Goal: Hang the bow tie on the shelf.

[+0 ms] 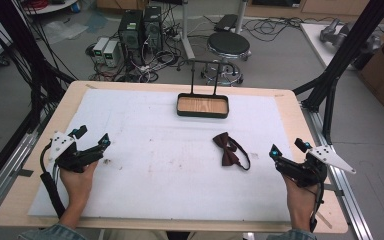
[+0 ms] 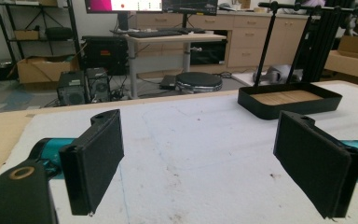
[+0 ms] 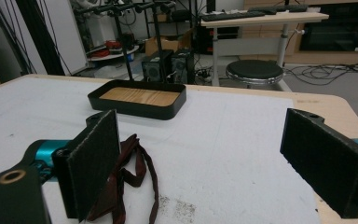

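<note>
Judging the likely step as lifting the bow tie [image 1: 227, 148], which lies at about 4 o'clock on the worktop [image 1: 155, 155] short of the tray [image 1: 202, 114], the right gripper [image 1: 290, 152], fingers wide apart and empty like the left gripper [image 1: 91, 140], should close squarely over its knot.

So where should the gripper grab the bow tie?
Probably the narrow middle knot of the bow tie, coming straight down from above. It lies flat on the white mat, and the pinched centre gives the right gripper a bunched ridge to close on.
</note>
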